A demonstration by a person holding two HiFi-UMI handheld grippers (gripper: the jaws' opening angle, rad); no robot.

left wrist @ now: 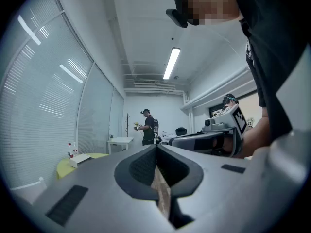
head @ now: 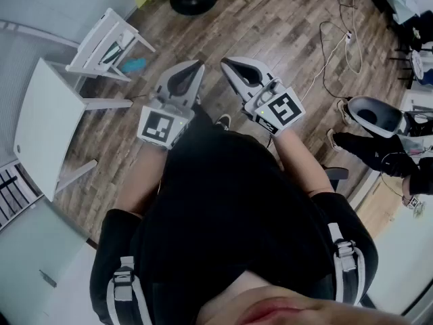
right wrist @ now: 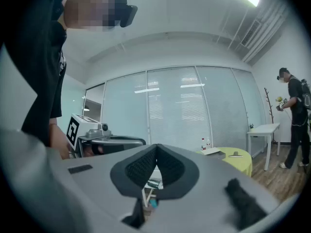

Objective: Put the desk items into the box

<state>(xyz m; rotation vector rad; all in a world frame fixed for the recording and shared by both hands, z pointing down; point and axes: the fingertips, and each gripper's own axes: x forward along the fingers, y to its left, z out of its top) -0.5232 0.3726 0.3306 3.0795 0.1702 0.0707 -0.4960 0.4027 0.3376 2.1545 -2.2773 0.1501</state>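
Note:
I hold both grippers side by side in front of my body, above the wooden floor. My left gripper (head: 196, 66) has its jaws pressed together with nothing between them; its own view shows the closed tips (left wrist: 156, 147) aimed across the room. My right gripper (head: 227, 63) is also shut and empty, its tips (right wrist: 156, 147) meeting in front of a glass wall. Each gripper shows in the other's view, the right one (left wrist: 214, 136) and the left one (right wrist: 104, 142). A flat white box-like thing (left wrist: 80, 159) lies on a yellow-green table (left wrist: 65, 166) far off; no desk items are near the jaws.
A white table (head: 47, 127) and a white chair (head: 108, 42) stand at my left, with a small blue thing (head: 133, 65) on the floor. Cables (head: 331, 46) run across the floor at the right. Another person (right wrist: 294, 115) stands by a white side table (right wrist: 265, 130).

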